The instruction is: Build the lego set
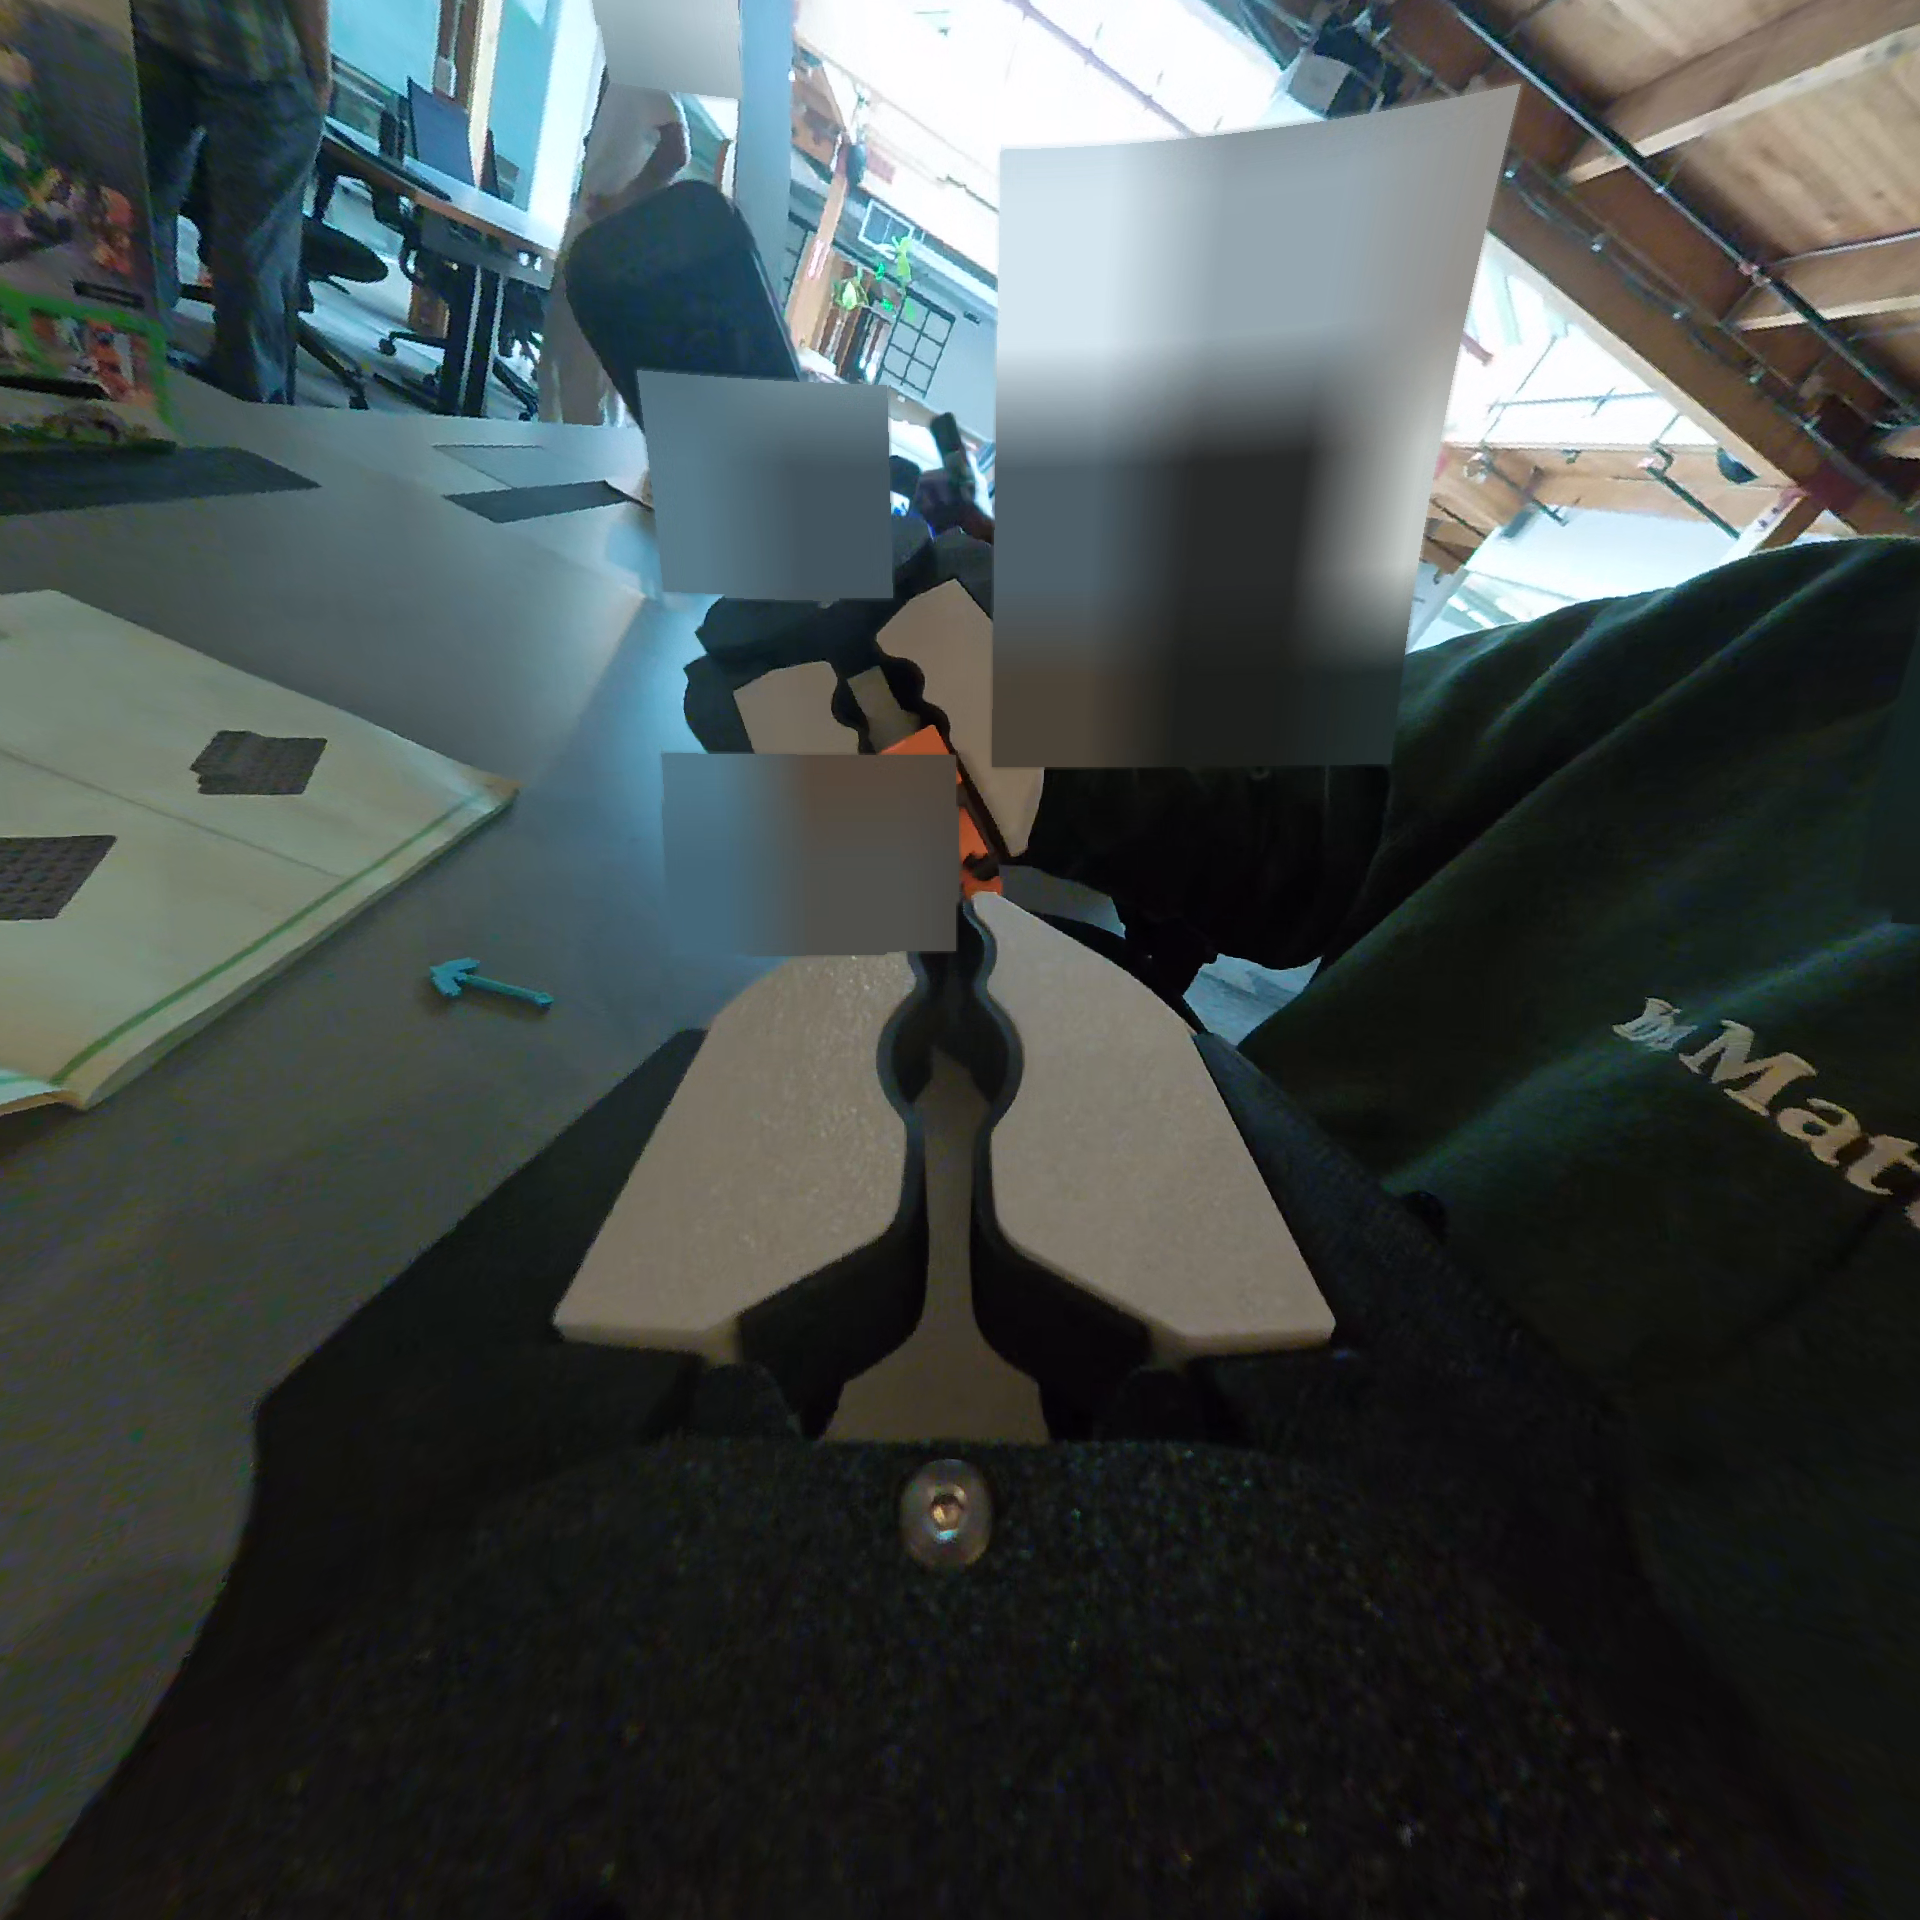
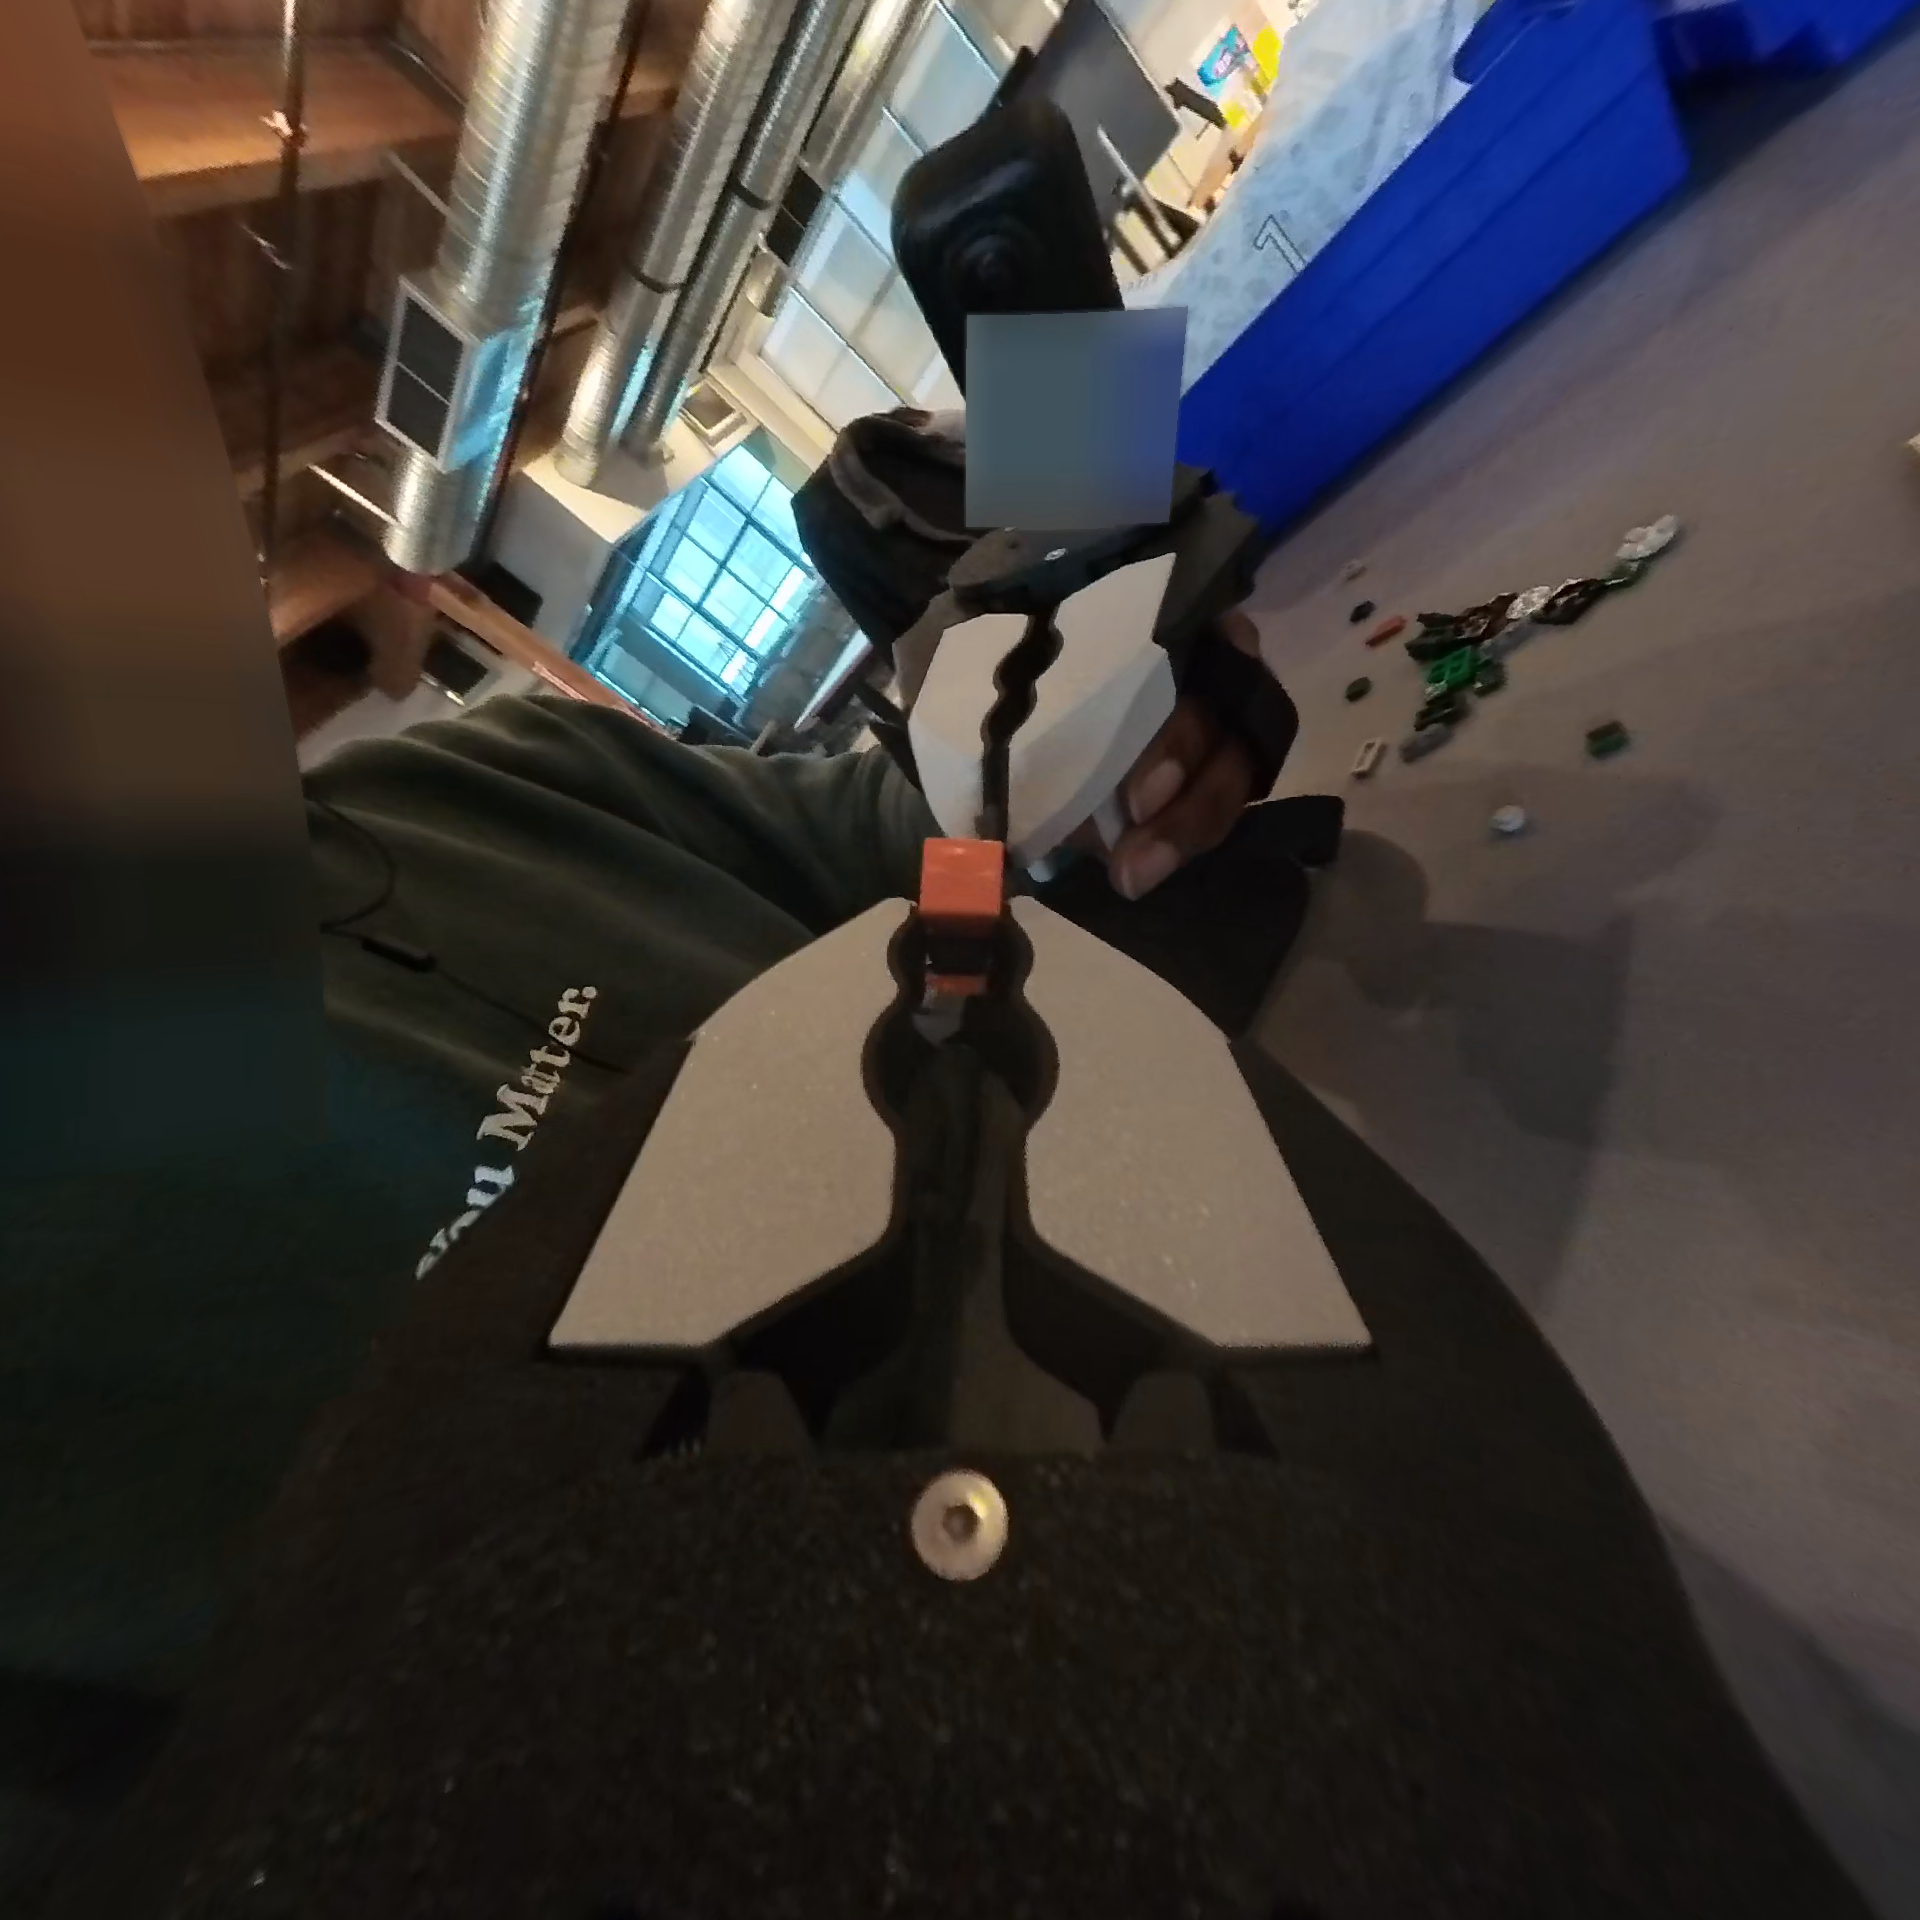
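Lego set, unbuilt in the main: one orange brick (image 2: 962,891) is clamped at the tips of the right gripper (image 2: 961,920), held aloft above the table (image 2: 1558,1091) and clear of it. Left gripper (image 2: 1000,821) is met tip to tip with the brick; its fingers are drawn close together, but whether a second piece is pinched there cannot be told, a masked patch covering the left tip in its own view. Loose pieces (image 2: 1475,655), green, black and grey, are scattered near the table's far edge beside a blue bin (image 2: 1434,260), apparently unsorted. Teal arrow-shaped piece (image 1: 488,985) lies alone by the corner of an open instruction booklet (image 1: 208,831). No assembled structure is seen; nearly all the building is judged outstanding.
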A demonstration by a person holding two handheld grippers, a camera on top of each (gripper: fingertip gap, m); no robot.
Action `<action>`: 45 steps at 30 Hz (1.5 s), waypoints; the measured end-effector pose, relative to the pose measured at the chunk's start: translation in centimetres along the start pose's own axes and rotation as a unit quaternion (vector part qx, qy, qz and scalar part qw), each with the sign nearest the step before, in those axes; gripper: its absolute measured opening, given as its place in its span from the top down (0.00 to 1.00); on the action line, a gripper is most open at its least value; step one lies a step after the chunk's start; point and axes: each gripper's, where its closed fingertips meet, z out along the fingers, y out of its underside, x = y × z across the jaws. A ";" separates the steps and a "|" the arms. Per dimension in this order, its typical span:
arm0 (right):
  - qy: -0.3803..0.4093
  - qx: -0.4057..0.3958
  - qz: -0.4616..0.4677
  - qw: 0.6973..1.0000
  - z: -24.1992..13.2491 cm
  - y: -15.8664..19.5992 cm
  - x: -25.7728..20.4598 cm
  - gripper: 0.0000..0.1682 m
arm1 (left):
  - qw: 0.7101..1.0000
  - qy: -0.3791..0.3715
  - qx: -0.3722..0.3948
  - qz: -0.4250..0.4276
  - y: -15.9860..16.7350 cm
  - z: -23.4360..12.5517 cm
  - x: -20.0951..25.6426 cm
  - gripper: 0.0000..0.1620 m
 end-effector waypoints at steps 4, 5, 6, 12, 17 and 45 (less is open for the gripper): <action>-0.001 0.000 -0.001 1.000 0.0 0.1 0.1 0.93 | 1.000 0.004 -0.001 -0.002 0.1 0.2 0.1 0.99; 0.000 -0.001 -0.003 1.000 0.0 0.2 0.1 0.93 | 1.000 0.005 -0.002 -0.001 0.1 0.2 0.2 0.99; -0.001 -0.001 -0.004 1.000 0.0 0.2 0.1 0.93 | 1.000 0.005 -0.002 -0.002 0.1 0.2 0.2 0.99; 0.003 -0.003 -0.017 1.000 0.1 0.3 0.1 0.93 | 1.000 0.011 -0.003 -0.007 0.2 0.3 0.4 0.99; 0.020 0.001 -0.046 0.999 0.2 0.2 0.2 0.93 | 0.999 0.021 0.007 -0.032 0.2 0.2 0.4 0.99; 0.080 -0.011 -0.071 0.994 0.4 0.6 2.0 0.93 | 0.998 0.023 0.033 -0.048 -0.4 -0.4 0.4 0.99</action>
